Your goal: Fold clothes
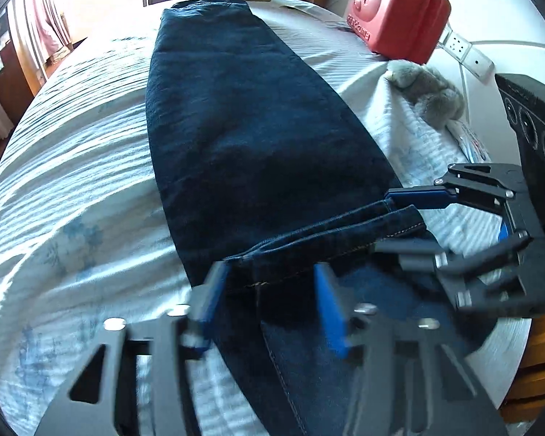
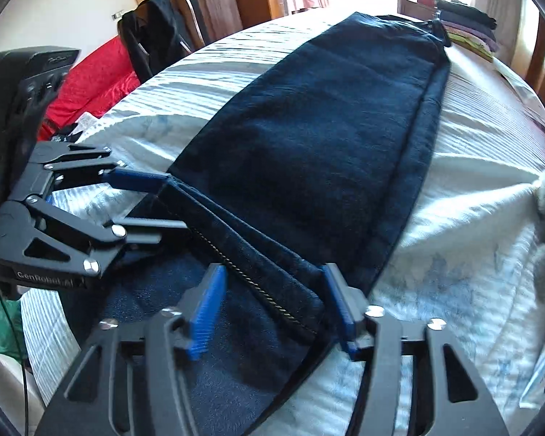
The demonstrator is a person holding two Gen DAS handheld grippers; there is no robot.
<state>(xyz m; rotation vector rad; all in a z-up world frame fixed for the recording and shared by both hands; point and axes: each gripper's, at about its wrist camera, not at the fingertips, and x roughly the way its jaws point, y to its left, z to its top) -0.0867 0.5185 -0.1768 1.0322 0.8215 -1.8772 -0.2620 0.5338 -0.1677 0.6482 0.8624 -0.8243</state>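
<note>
1. A bed with a white, blue-patterned quilted cover [image 1: 72, 189] fills both views.
2. Dark blue denim jeans [image 1: 243, 116], legs stacked lengthwise, run from the lower centre to the top of each frame.
3. A red plastic pig-faced case [image 1: 396, 11] sits upper right in the left view.
4. The left gripper [image 1: 269, 301] straddles the hems' left end, its blue pads partly apart; whether they pinch is unclear.
5. The right gripper [image 2: 272, 309] likewise brackets the hems' right end.

Black left tool [image 1: 269, 301], blue pads, silver screws, right tool [image 2: 272, 305] alike
</note>
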